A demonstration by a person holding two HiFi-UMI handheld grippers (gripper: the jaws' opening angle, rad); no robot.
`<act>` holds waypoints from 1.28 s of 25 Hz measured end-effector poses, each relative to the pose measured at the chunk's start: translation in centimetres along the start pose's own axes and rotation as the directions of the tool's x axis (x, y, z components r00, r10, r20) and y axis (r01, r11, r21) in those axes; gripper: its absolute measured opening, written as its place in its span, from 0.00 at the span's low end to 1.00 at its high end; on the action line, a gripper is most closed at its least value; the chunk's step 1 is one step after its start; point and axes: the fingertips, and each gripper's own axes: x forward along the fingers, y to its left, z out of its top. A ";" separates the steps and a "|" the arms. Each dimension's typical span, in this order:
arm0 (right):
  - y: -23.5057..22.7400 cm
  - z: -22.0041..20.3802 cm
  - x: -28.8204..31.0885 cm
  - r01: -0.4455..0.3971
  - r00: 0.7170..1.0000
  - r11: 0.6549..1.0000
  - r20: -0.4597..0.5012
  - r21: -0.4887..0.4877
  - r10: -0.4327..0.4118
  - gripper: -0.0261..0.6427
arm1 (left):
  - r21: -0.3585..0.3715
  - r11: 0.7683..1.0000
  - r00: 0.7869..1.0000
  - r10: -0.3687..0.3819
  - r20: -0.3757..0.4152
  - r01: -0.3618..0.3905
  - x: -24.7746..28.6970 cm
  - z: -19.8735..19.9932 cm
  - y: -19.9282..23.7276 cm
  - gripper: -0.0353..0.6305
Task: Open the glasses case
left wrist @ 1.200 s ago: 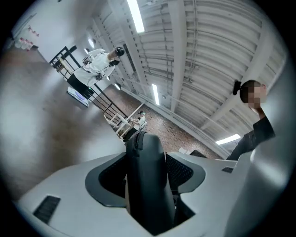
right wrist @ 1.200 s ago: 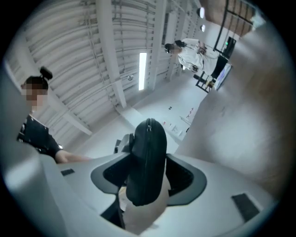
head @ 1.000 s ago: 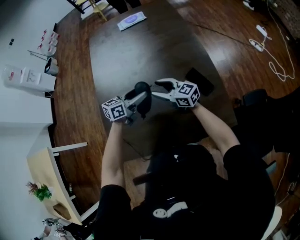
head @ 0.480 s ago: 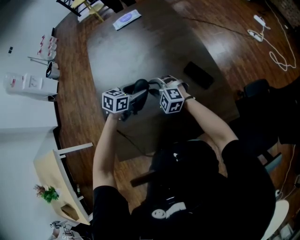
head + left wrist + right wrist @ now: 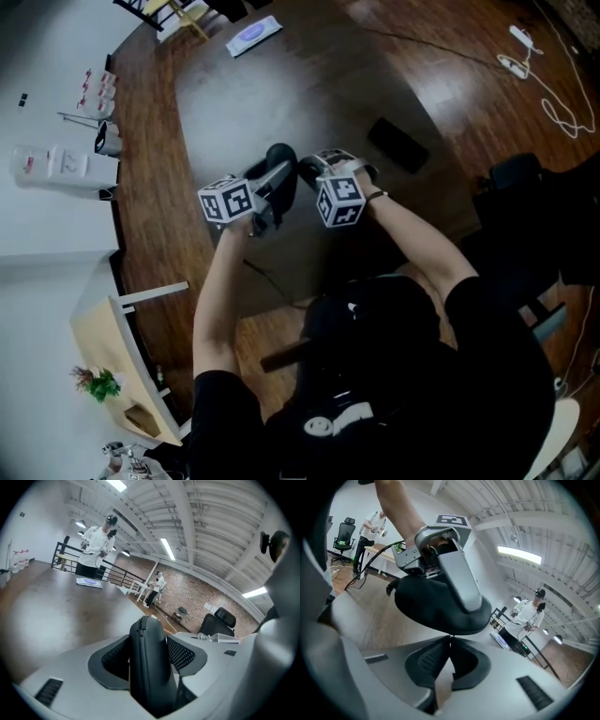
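The left tongs stand wide, pads pressed on both sides of the black zippered hard-shell glasses case, held edge-up over the dark wooden table. The right tongs are fully closed, tips meeting at the case's rim; whether they pinch anything is unclear. Beyond, bare table runs to its far edge, where a white packet lies.

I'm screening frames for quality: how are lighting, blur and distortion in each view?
Head view: dim, soft glare on the table, the black case hard to separate from it. Left gripper view: fisheye bending, dark corners, background soft. Right gripper view: same fisheye, bright ceiling lamp, foreground blurred.
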 end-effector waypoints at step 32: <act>4.2 5.0 -1.4 -0.140 0.960 0.853 0.280 0.503 -0.007 0.05 | -0.308 0.940 0.558 0.178 0.810 0.147 -8.2 6.1 1.7 0.43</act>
